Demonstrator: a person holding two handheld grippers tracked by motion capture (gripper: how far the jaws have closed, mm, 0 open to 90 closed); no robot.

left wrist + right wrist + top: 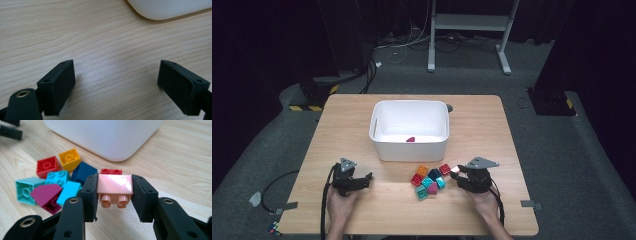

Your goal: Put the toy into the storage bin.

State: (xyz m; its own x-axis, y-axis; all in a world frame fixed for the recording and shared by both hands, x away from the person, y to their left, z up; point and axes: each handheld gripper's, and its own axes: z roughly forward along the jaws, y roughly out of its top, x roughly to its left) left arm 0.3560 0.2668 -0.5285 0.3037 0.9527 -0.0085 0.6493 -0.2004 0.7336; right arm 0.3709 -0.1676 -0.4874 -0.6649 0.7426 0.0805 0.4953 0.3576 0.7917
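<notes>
One pink brick [114, 186] clamped studs-down between the jaws of the right tongs [114, 195], just off the pile of loose bricks [430, 180] near the worktop's [492, 120] front edge, right of middle. Left tongs [116, 82] wide open over bare wood, gripping nothing. Probably mid-pickup; next, a lift and carry over the near rim of the white bin [409, 148], then release beside the red piece [410, 139] inside.
</notes>
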